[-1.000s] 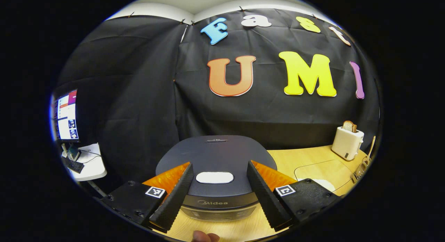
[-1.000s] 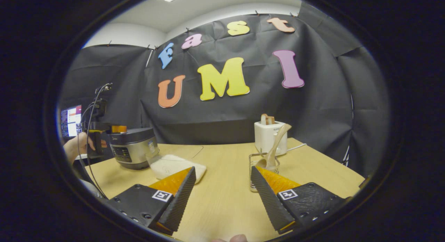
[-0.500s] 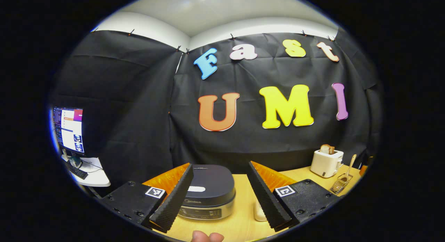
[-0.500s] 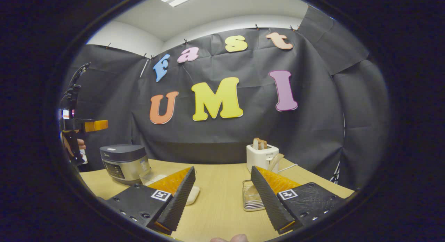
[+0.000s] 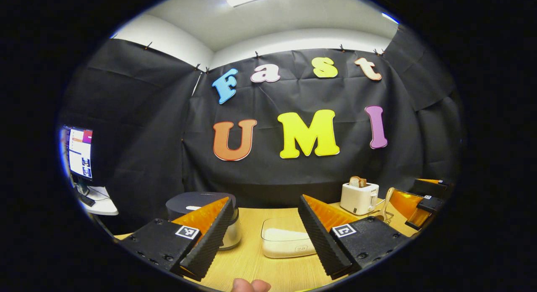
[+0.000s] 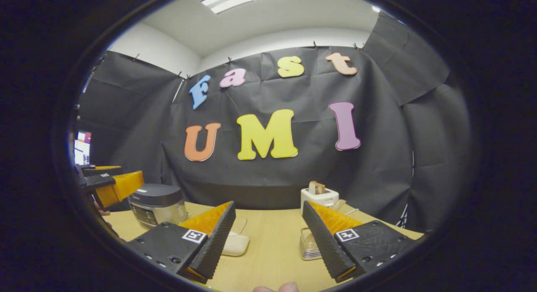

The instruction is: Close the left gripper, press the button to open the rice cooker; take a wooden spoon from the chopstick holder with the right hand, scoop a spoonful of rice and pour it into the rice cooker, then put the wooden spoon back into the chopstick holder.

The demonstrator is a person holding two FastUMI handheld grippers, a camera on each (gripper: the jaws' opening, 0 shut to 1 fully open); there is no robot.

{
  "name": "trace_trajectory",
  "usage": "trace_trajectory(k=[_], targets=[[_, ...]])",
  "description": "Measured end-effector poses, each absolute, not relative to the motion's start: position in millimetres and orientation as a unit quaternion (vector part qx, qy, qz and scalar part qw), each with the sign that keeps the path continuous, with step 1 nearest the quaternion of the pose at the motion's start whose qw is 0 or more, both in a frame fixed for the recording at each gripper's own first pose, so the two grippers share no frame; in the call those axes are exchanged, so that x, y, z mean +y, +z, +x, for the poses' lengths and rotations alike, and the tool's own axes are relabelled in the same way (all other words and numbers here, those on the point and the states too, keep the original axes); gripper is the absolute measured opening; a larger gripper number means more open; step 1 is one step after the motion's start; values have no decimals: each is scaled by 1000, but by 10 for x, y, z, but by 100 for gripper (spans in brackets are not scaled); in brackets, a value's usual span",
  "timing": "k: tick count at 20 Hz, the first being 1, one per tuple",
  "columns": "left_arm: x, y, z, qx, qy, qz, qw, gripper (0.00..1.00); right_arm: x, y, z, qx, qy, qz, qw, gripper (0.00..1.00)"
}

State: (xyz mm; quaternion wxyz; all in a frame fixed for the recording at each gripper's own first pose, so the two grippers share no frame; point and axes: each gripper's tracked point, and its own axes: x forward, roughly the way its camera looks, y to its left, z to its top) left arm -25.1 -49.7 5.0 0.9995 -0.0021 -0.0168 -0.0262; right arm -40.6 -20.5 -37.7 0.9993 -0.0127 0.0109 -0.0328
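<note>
The dark rice cooker (image 5: 197, 199) stands at the table's left with its lid down; the white button (image 5: 193, 207) shows on top. My left gripper (image 5: 265, 199) is open and empty, held back from the cooker. A clear box of white rice (image 5: 287, 241) lies mid-table. The wooden spoon (image 5: 386, 203) stands in the clear chopstick holder (image 6: 308, 244) at the right. My right gripper (image 6: 269, 204) is open and empty, short of the holder, whose right side its finger hides. The right gripper (image 5: 421, 202) also appears at the far right, and the left gripper (image 6: 115, 185) beside the cooker (image 6: 157, 203).
A white toaster (image 5: 358, 197) with a slice of bread stands behind the holder at the back right. The wooden table (image 6: 272, 250) runs up to the black cloth wall. A monitor (image 5: 79, 153) on a small white desk sits off to the left.
The left gripper has pulled back and swung right, away from the cooker's lid, still open. The right gripper has also drawn back from the holder. The lid stays down.
</note>
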Motion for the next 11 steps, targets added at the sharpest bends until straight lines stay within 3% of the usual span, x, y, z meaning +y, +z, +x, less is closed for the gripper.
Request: trace_trajectory(k=[2, 3, 4, 11], targets=[[-579, 52, -312, -17, -30, -5, 999, 99, -218, -388, -424, 17, -35, -9, 999, 95], [-596, 59, -308, -18, -30, -10, 999, 94, -223, -381, -425, 18, -36, -8, 999, 92], [-579, 61, -298, -18, -26, -13, 999, 99, -225, -369, -433, 20, -37, -8, 999, 95], [-488, 66, -291, -16, -14, -18, 1000, 99, -140, -337, -427, 25, -32, -19, 999, 96]])
